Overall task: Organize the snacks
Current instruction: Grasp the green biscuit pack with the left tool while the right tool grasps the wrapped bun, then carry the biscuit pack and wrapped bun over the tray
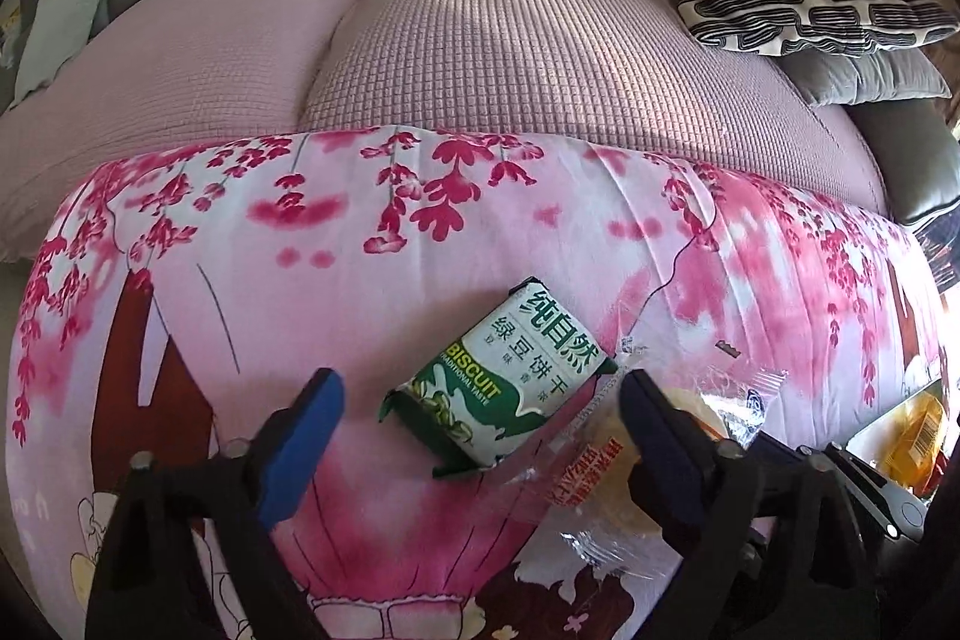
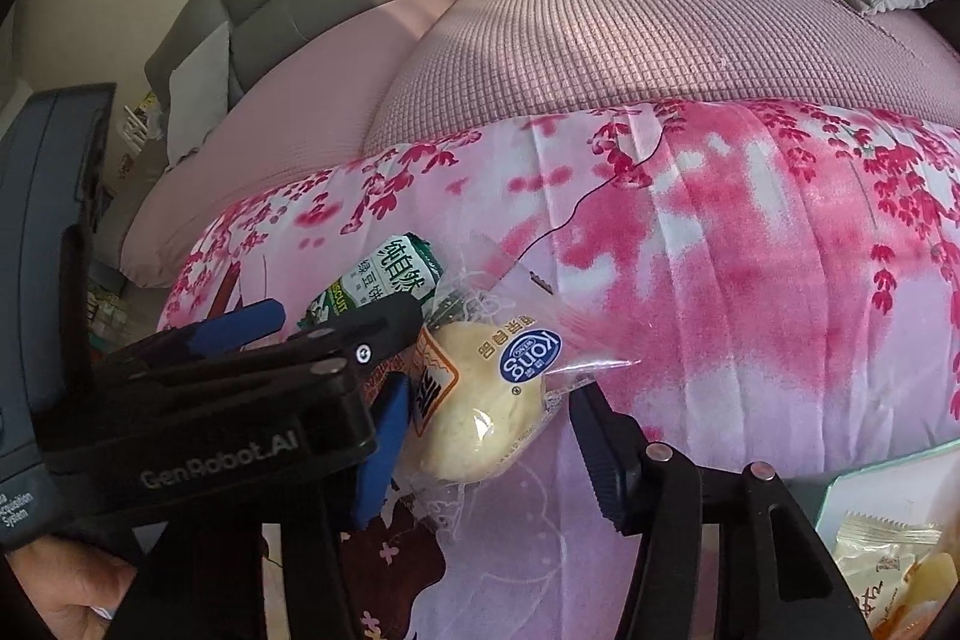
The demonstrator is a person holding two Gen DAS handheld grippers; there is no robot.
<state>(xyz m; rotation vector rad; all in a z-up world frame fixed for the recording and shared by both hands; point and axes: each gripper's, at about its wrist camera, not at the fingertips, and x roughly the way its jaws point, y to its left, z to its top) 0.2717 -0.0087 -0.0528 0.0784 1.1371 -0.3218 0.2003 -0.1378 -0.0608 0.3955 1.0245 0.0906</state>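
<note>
On a pink floral quilt [image 1: 180,292] lie a green mung-bean biscuit packet [image 1: 501,379] and, touching its right side, a clear-wrapped bun [image 2: 480,400]. Our left gripper [image 1: 480,430] straddles the packet, jaws apart. Our right gripper [image 2: 486,436] brackets the bun; we cannot tell if its pads press. We should probably close each squarely, gently, then lift separately.

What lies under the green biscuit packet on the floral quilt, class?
The green biscuit packet rests on the pink floral quilt, its right edge overlapping the clear bread wrapper. How far the wrapper reaches beneath it is covered.
</note>
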